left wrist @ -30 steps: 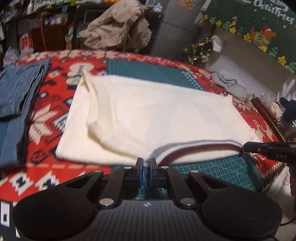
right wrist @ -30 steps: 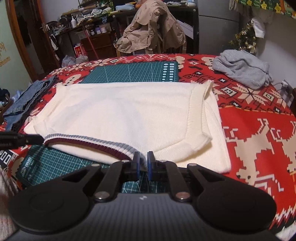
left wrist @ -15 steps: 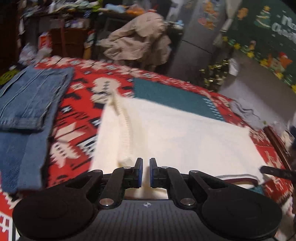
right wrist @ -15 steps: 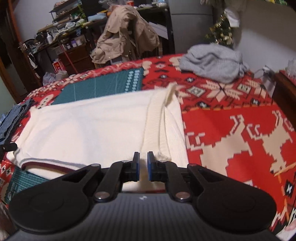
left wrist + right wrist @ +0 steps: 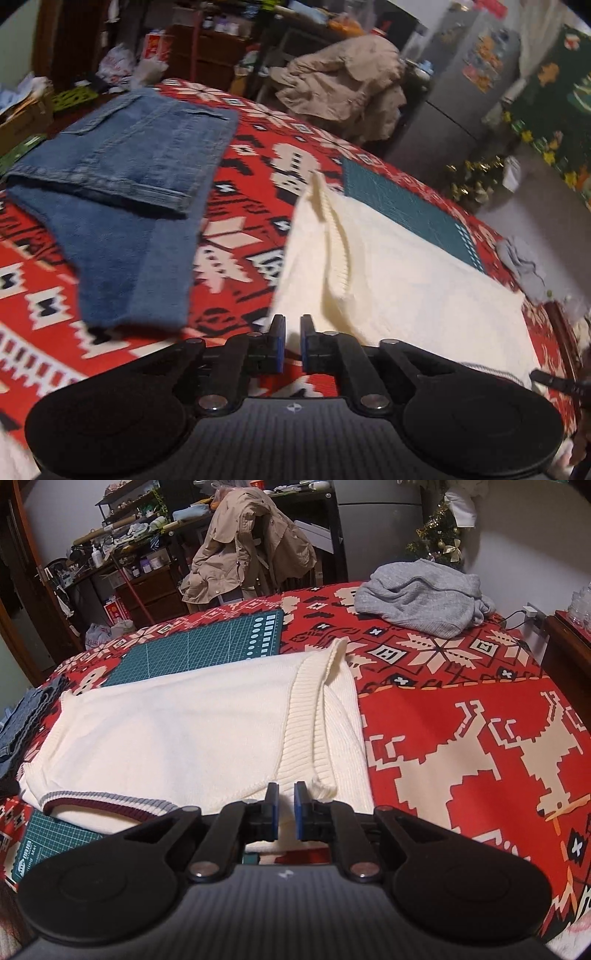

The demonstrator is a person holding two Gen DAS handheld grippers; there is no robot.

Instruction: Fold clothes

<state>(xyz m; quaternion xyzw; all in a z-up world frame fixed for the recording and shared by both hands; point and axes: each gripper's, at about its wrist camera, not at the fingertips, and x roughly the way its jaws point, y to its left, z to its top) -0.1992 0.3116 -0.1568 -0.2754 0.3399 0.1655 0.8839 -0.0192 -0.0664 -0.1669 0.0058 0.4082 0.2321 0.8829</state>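
Observation:
A cream knitted vest (image 5: 177,723) with ribbed armholes lies flat on the red patterned tablecloth (image 5: 461,709); its maroon and grey striped collar (image 5: 107,801) faces the near edge. My right gripper (image 5: 285,810) hovers at the vest's near right side, just before the ribbed armhole (image 5: 303,731). Its jaws are nearly closed and hold nothing. In the left wrist view the vest (image 5: 406,280) stretches to the right. My left gripper (image 5: 292,343) sits at the vest's near left corner, jaws equally narrow, nothing between them.
Folded blue jeans (image 5: 140,177) lie left of the vest. A crumpled grey garment (image 5: 421,598) sits at the far right. A green cutting mat (image 5: 207,646) lies under the vest. A beige jacket (image 5: 243,546) hangs on a chair beyond the table.
The left gripper has moved left from the collar to the vest's left corner. The right gripper has moved right to the armhole side. Neither pair of jaws changed width.

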